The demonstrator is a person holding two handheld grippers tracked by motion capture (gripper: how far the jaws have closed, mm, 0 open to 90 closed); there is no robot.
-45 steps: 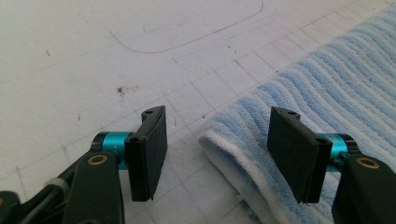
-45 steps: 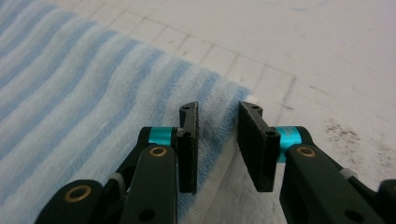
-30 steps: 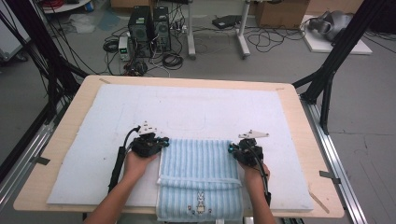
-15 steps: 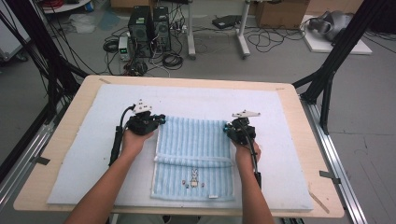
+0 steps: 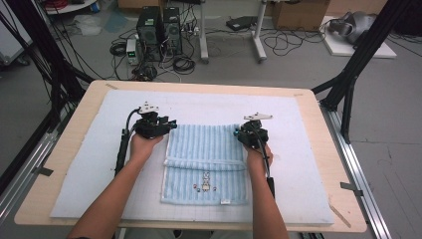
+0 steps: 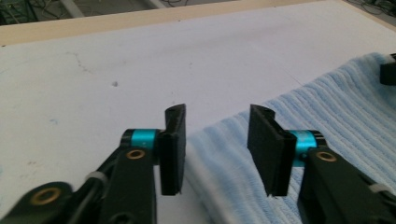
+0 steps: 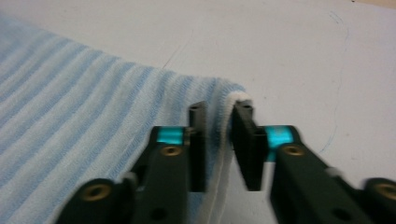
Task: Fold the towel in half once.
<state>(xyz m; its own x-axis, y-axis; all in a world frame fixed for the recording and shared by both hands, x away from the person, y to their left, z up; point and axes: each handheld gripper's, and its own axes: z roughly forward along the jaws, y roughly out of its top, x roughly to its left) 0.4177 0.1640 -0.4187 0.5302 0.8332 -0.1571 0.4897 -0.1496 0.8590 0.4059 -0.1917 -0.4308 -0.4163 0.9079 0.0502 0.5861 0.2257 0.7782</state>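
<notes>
On the white mat [image 5: 99, 184] covering the wooden table [image 5: 64, 149], a light blue striped towel [image 5: 206, 164] lies flat, its far edge toward twelve o'clock and its near part folded over. That near fold bears a small rabbit picture [image 5: 206, 178] with tiny marks beneath it — too small to read — and a white tag [image 5: 226, 201] at the hem, at about five o'clock on the cloth; no wording on it can be made out.

The left gripper [image 5: 166, 124] sits at the towel's ten o'clock corner. Its jaws have just been opening and stand clearly apart, with the corner of the cloth lying under the gap and neither pad pressing it.

The right gripper [image 5: 240, 133] is at the two o'clock corner. Its jaws have also just been opening — the gap is narrow, and the white-edged corner of the towel sits between the pads, loose rather than pinched.
</notes>
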